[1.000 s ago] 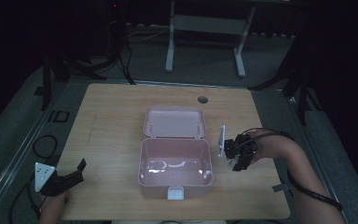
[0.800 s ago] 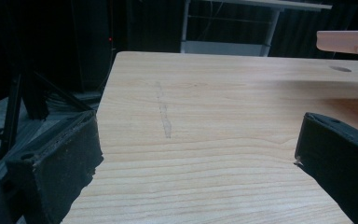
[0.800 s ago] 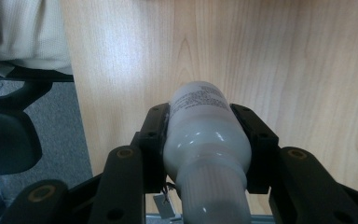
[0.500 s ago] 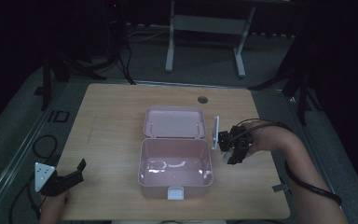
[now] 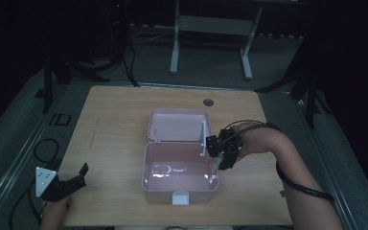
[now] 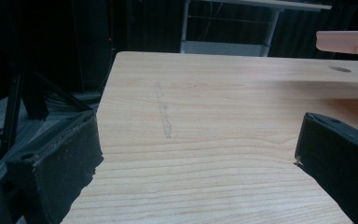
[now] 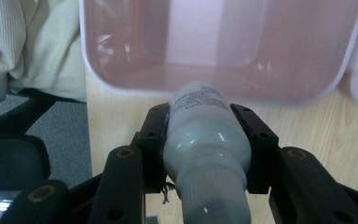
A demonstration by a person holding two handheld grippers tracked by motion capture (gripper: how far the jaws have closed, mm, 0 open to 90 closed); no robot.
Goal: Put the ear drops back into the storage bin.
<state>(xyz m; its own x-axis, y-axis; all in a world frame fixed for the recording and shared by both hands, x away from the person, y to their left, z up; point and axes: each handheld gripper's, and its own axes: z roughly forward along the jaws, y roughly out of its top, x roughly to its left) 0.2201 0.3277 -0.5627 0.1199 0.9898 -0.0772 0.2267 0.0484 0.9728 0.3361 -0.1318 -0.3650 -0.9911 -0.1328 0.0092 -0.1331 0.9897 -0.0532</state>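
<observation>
Looking along the right tool (image 7: pixel 208 140) in the right gripper view: its two black jaws are clamped on a white bottle (image 7: pixel 205 140), pads pressing both sides of the body. The bottle is pale grey-white plastic, glossy, with small dark print toward its far end and a ribbed cap at the near end; the print is too small to read. Its far end reaches the rim of the open pink box (image 7: pixel 98 70), whose hollow looks bare and smooth from this angle.

High view: the right tool (image 5: pixel 223 149) sits just beside the right wall of the pink box (image 5: pixel 146 165), near the middle of the counter (image 5: pixel 115 120). A thin white upright piece (image 5: pixel 203 138) stands at the tool's left; what it is cannot be told. The box lid (image 5: pixel 177 125) lies open toward the far edge. A small dark round hole (image 5: pixel 208 102) marks the counter near the far edge.

Left tool (image 5: pixel 69 181) rests near the counter's near-left corner, well apart from the box. The left gripper view shows its jaws wide with bare wood (image 6: pixel 205 140) between them.
</observation>
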